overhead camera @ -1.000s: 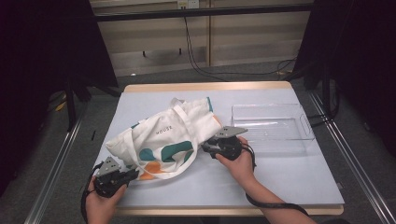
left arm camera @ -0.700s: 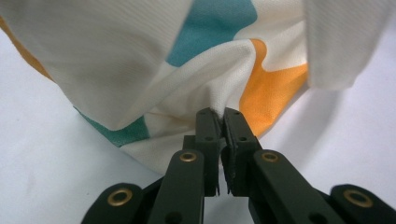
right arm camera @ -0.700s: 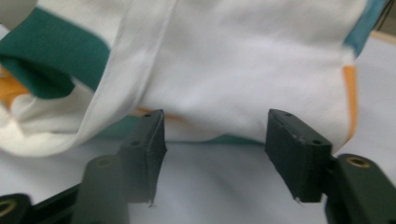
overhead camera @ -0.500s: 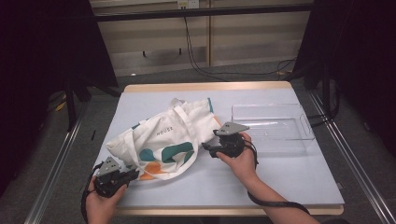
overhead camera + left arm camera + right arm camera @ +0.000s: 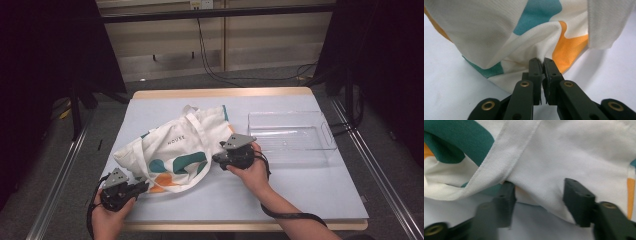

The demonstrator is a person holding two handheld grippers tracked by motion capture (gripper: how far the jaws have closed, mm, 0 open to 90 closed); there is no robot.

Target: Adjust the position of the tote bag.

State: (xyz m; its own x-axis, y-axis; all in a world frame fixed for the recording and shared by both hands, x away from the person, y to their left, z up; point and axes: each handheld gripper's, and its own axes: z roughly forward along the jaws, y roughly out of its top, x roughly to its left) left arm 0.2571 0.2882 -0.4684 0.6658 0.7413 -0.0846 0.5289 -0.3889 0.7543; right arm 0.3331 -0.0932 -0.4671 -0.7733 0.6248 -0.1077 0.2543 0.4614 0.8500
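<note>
At tote bag (image 5: pixel 175 152) edge — right gripper (image 5: pixel 223 159) closing.

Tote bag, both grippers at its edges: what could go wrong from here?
The left gripper pinches only a thin fold of the tote bag, so it may slip free. The right gripper has its jaws apart astride the bag's edge after closing further; it might catch the strap too. The clear tray nearby could get knocked.

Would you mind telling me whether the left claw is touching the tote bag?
Touching. In the left gripper view, the left claw has its jaws shut on a pinched fold of the tote bag.
</note>
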